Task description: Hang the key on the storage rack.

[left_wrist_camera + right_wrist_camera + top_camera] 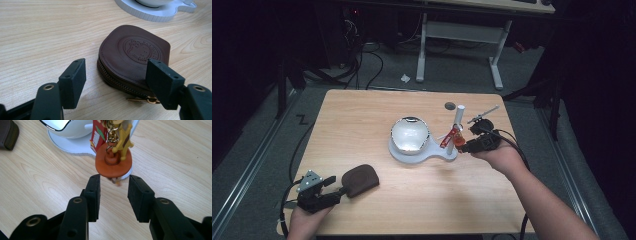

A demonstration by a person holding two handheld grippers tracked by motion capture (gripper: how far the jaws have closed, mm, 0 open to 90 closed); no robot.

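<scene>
A light wooden table (362, 115) with rounded corners stands on a grey carpeted floor (272, 125). The room around it is dark, and the tabletop is the brightest surface. Behind the table stands a desk (492, 5) on a white metal frame (459, 32) with two legs and a crossbar. Black cables (372, 60) trail across the floor to the left of that frame, and a small scrap of white paper (405, 78) lies near its left foot. Pale rails (252, 165) run along the floor on either side of the table.
</scene>
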